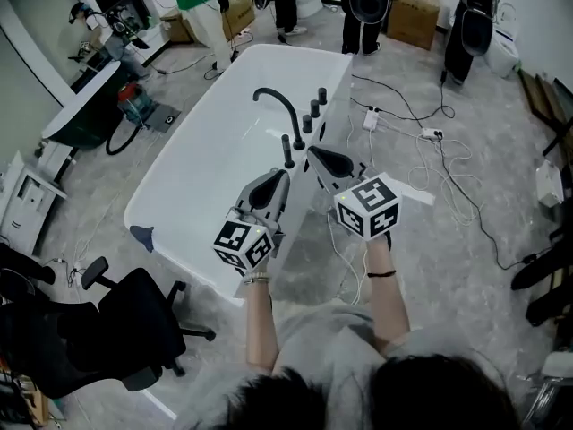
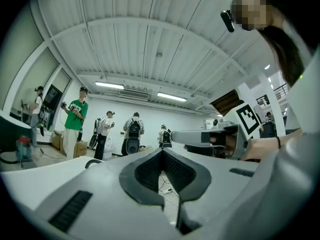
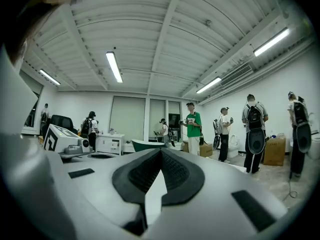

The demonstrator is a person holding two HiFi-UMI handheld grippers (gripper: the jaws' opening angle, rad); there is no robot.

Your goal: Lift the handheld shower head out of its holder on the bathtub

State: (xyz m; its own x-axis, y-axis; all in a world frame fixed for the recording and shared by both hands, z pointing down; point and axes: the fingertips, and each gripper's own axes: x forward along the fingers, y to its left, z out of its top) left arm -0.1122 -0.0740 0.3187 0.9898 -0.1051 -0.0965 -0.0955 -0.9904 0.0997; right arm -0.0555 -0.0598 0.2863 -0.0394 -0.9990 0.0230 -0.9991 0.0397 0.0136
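1. Left claw (image 1: 283, 176) is shut tight, with nothing in it. In the left gripper view its two jaws meet at the tips.
2. The right claw (image 1: 312, 153) is shut tight too, and it is also empty.
3. The shower head (image 1: 286, 150) is a thin black stick. It stands up straight in its holder on the rim of the white bathtub (image 1: 192, 164). It has not been lifted out.
4. In the head view, the tip of the left claw is just below the shower head and very close to it. I cannot tell if they touch.
5. The tip of the right claw is just beside the shower head, on its right side. A little gap shows between them.
6. So the shower head stands just ahead of the two claw tips, and neither claw has hold of it.
7. A curved black tap (image 1: 279, 104) stands further along the same rim, past the shower head. A row of small black knobs (image 1: 314, 109) stands next to the tap.
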